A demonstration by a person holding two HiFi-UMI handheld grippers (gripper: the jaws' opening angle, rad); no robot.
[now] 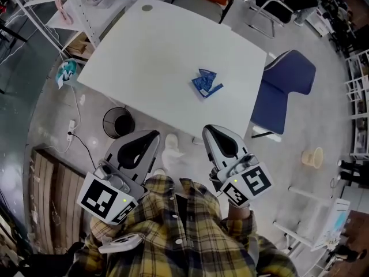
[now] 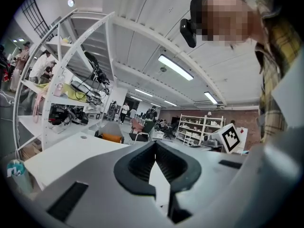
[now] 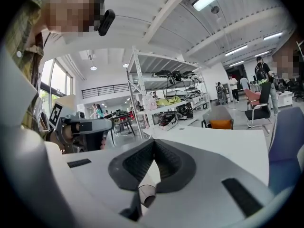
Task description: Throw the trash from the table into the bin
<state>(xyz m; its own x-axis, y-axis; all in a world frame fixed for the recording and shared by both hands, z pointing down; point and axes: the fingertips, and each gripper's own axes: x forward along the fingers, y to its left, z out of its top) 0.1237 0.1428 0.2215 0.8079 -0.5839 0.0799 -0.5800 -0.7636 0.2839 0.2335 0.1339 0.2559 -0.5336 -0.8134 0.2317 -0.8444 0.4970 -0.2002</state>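
Observation:
A crumpled blue wrapper (image 1: 206,83) lies on the white table (image 1: 150,56), toward its near right side. A black mesh bin (image 1: 118,122) stands on the floor by the table's near left edge. My left gripper (image 1: 154,135) and right gripper (image 1: 206,129) are held side by side in front of the person's chest, short of the table. Both point toward it. The left gripper (image 2: 155,142) has its jaws shut with nothing between them. So has the right gripper (image 3: 153,141). The wrapper is hidden in both gripper views.
A blue chair (image 1: 285,88) stands at the table's right side. A white object (image 1: 171,147) lies on the floor between the grippers and the table. A white shelf rack (image 1: 86,4) stands at the far left, and a power strip with cable (image 1: 71,128) lies left of the bin.

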